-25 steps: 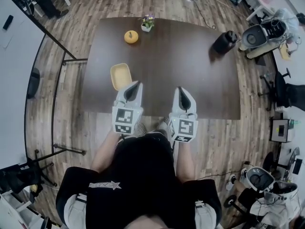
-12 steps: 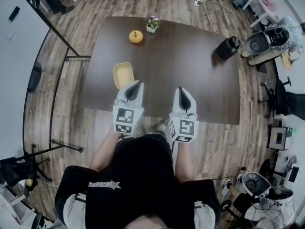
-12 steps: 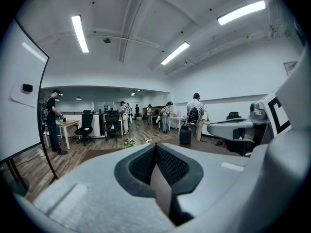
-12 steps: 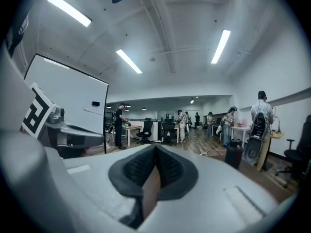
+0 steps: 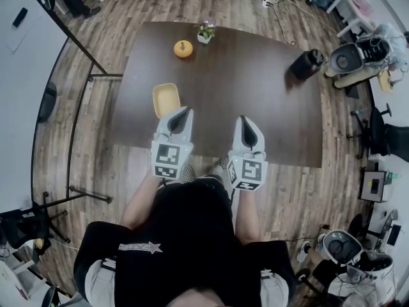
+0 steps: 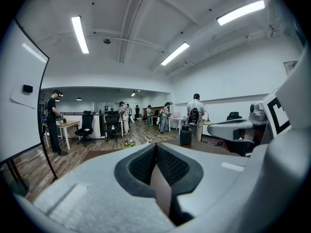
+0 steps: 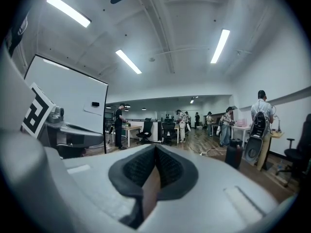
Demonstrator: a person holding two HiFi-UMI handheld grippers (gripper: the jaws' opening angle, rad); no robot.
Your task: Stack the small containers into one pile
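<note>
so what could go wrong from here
The left gripper has its jaws shut, so it could shove the yellow container beside it rather than grip it. The orange item sits far back, near the small flower pot. A long reach there might knock the pot over.

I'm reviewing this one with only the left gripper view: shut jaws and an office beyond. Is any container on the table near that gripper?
Observer: Yes. The head view shows a pale yellow rounded-rectangular open container lying on the dark brown table, just past the tip of the left hand-held gripper and to its left. I cannot tell whether they touch.
Operator: Is there anything else to stack further off?
Observer: There is one candidate. A small round orange container with a knob on top sits near the table's far edge, beside a small white pot of flowers.
</note>
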